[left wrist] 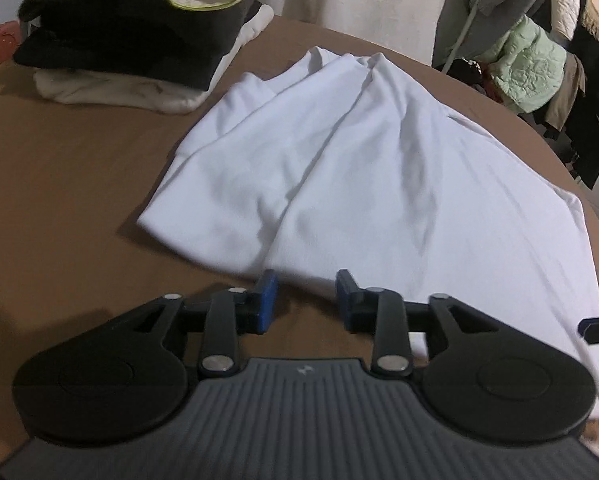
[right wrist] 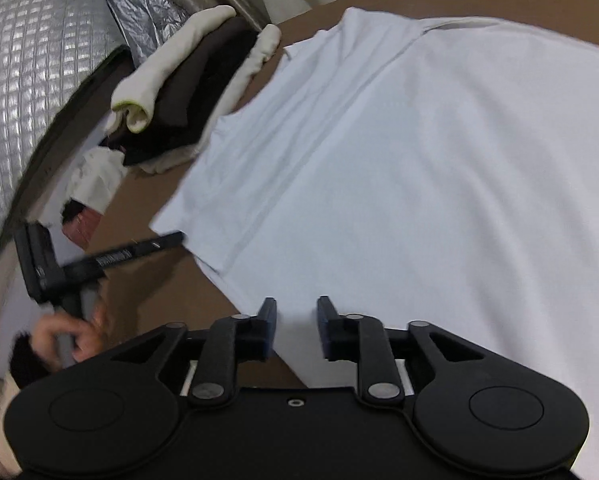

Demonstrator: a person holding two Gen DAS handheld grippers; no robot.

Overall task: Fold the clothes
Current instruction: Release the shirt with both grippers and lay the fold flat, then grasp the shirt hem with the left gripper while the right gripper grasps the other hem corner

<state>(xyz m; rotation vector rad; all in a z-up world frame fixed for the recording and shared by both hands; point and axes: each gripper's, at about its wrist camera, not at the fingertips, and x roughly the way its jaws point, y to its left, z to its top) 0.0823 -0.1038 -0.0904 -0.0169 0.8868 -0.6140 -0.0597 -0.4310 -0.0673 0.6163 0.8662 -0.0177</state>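
Two blue pads on left gripper (left wrist: 306, 300), wide apart, holding nothing, hem of white shirt (left wrist: 371, 184) just ahead between them. Same for right gripper (right wrist: 297, 330): open wide, empty, shirt edge lying right under its gap. Spread flat on brown table (left wrist: 59, 184), partly folded along one side. Could pinch only the top layer and pull the fold apart. Could grab too little cloth and let it slip. Could drag it into stack of folded clothes (left wrist: 139, 32), far ahead to the left, and knock that over.
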